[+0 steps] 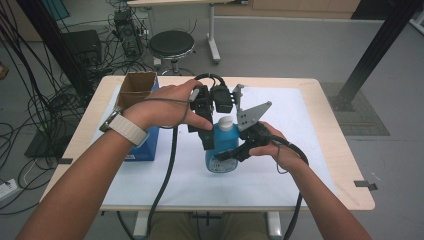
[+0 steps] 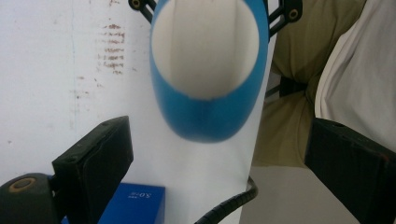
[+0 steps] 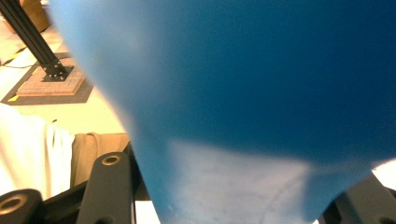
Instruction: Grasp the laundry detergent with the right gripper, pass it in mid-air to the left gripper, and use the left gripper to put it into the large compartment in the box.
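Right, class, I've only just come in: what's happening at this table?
A person holds a blue bottle with a white cap above the white-covered table. The right gripper is clamped on the bottle's body. The left gripper sits at the bottle's upper part, jaws spread in its own view, gripping nothing. An open blue box stands at the left.

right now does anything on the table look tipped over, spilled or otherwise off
No spill or damage shows. The blue plastic bottle with the white cap stands upright between both grippers. The open brown cardboard box sits on a blue box near the white mat's left edge. The mat carries faint brownish smudges.
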`<state>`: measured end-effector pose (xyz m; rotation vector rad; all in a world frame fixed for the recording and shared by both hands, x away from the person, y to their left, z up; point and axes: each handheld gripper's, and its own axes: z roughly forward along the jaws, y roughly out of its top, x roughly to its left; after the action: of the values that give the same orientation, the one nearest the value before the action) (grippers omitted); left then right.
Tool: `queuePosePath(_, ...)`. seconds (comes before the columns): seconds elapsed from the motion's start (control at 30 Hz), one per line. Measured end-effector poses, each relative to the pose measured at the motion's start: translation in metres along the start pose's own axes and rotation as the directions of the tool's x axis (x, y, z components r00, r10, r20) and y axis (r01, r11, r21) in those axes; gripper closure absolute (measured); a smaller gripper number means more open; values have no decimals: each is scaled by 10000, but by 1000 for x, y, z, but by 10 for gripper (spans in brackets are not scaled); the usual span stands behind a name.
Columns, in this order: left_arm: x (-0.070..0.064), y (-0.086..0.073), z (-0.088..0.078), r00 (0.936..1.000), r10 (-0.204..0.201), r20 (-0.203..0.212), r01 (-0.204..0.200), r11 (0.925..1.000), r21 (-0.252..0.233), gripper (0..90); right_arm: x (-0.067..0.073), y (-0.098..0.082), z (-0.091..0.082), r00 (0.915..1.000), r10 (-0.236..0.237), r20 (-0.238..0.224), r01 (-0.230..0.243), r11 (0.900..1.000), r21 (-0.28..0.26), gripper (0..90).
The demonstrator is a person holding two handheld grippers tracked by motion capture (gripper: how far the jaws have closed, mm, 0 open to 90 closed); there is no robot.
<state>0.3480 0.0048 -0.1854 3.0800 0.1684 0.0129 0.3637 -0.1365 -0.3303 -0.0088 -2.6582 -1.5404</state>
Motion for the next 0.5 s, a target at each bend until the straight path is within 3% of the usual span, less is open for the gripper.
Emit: queuePosePath(0.5,5,6,2,10000,24,-40,-25,9993,-371,84,-1,0,7,9999,10,-130,-10,10000,15,436)
